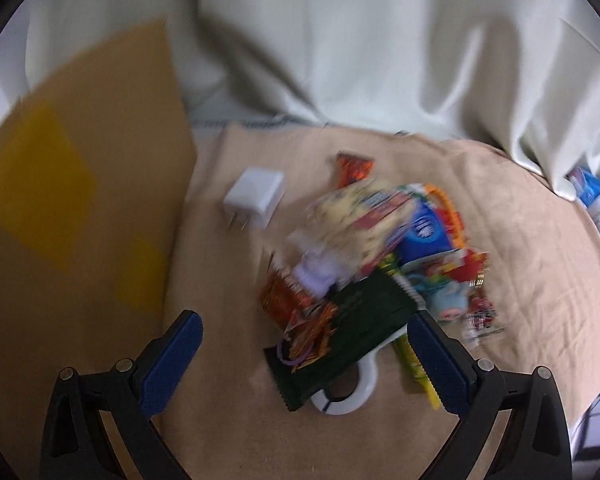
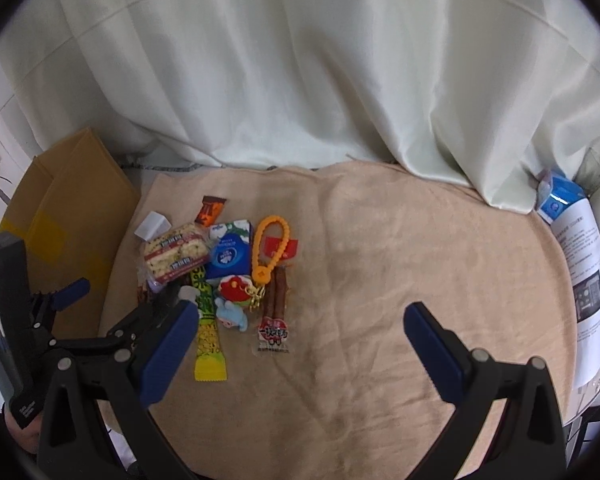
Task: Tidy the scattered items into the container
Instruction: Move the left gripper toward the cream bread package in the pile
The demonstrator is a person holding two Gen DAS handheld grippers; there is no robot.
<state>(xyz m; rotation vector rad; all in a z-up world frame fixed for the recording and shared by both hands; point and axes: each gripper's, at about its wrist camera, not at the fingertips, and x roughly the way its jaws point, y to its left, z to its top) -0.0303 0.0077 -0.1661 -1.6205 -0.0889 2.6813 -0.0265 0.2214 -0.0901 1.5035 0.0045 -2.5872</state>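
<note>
A heap of small items lies on a beige towel: a white charger, a rice-cake pack, a blue tissue pack, an orange strap, a yellow-green stick pack, a sausage pack, a dark green wrapper. A brown cardboard box stands left of the heap; it also shows in the right wrist view. My left gripper is open and empty, low over the heap's near side, and also shows in the right wrist view. My right gripper is open and empty over bare towel.
A white curtain hangs behind the towel. A blue-white carton and printed paper lie at the right edge. The left wrist view is motion-blurred.
</note>
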